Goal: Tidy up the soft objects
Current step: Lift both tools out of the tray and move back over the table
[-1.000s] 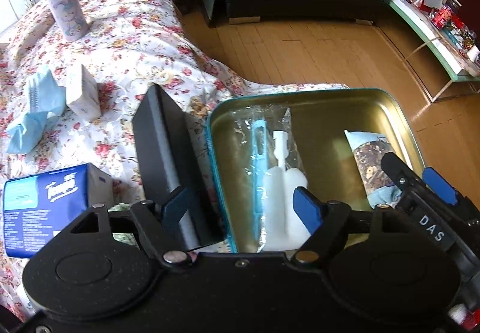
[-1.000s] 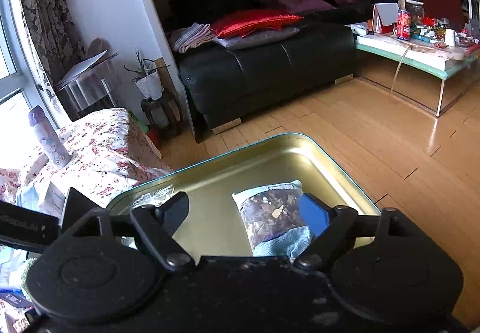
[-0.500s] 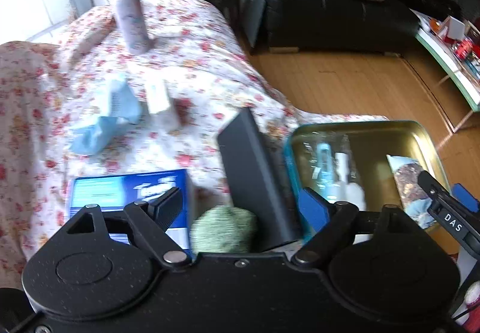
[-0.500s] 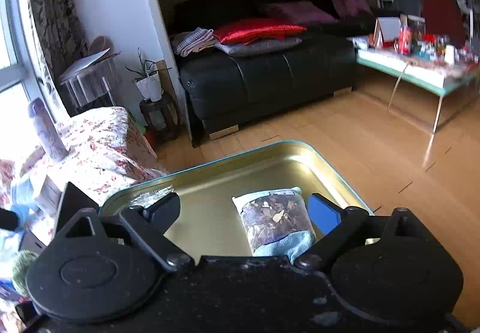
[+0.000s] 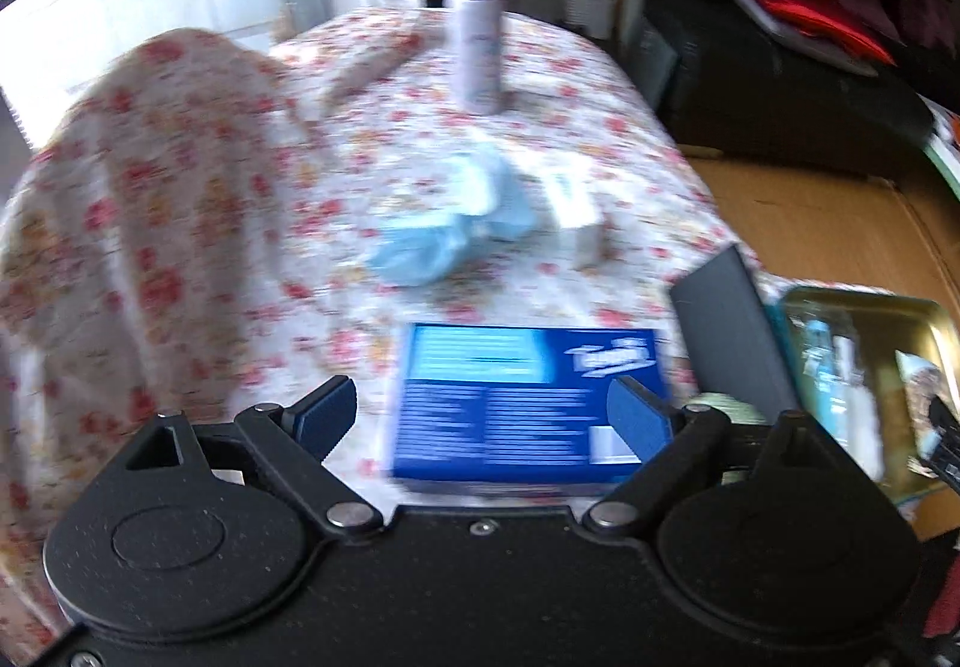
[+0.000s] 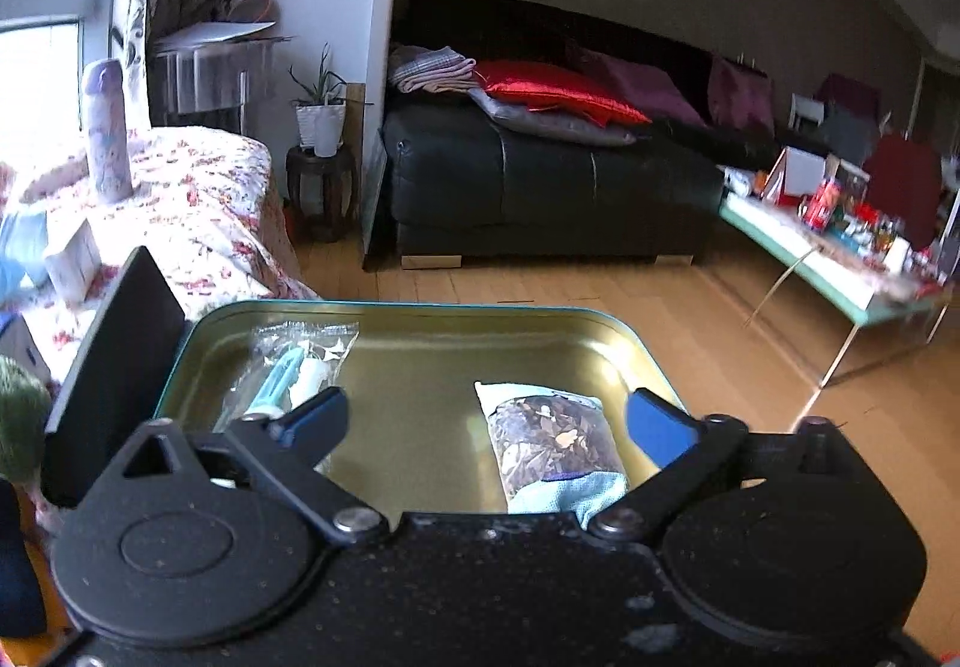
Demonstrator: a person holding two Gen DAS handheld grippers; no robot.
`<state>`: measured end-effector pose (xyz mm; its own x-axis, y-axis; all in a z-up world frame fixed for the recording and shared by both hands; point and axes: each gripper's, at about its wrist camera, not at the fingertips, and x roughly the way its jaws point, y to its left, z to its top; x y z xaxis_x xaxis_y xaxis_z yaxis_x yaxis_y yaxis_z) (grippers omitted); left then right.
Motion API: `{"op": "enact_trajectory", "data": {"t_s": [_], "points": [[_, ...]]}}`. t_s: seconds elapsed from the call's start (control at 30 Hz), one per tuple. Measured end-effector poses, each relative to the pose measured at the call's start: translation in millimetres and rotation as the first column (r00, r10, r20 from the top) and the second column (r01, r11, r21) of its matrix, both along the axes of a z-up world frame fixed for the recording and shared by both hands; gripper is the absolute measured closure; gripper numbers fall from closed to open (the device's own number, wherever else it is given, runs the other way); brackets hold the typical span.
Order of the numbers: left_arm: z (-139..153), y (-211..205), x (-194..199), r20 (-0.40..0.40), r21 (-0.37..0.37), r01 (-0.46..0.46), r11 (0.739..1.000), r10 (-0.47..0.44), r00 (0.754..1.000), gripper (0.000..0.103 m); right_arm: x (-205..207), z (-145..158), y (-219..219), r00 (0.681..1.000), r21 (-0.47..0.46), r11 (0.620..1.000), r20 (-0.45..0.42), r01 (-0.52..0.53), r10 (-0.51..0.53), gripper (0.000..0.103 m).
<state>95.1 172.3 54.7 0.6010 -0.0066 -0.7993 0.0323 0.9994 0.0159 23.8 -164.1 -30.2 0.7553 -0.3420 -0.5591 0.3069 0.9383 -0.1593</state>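
My left gripper is open and empty, just above a blue tissue box on the flowered bed cover. Beyond the box lie a light blue soft pack and a small white box. A green fuzzy ball lies beside a black lid. My right gripper is open and empty over the gold tin, which holds a leaf-print pouch and a clear plastic packet. The tin also shows in the left wrist view.
A purple bottle stands at the far side of the bed. A black sofa with red cushions, a potted plant on a stool and a cluttered glass table stand on the wooden floor.
My left gripper has swung left, away from the tin, and now points over the blue tissue box. My right gripper has stayed over the tin and tilted slightly.
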Motion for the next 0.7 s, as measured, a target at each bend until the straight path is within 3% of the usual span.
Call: {"op": "enact_trajectory", "data": {"t_s": [0.27, 0.5, 0.7], "points": [[-5.8, 64.3, 0.3, 0.021, -0.005, -0.114, 0.993, 0.114, 0.993, 0.012, -3.7, 3.4, 13.9, 0.999, -0.048, 0.999, -0.035, 0.009, -0.011, 0.001], [-15.4, 93.0, -1.4, 0.032, -0.049, -0.167, 0.985, 0.169, 0.985, 0.012, -18.9, 5.0, 31.6, 0.996, 0.031, 0.999, -0.081, 0.037, -0.035, 0.001], [-25.6, 111.5, 3.8, 0.031, -0.098, -0.212, 0.972, 0.216, 0.976, 0.012, -34.8, 6.7, 56.8, 0.995, 0.157, 0.987, -0.096, 0.032, -0.017, 0.001]]}}
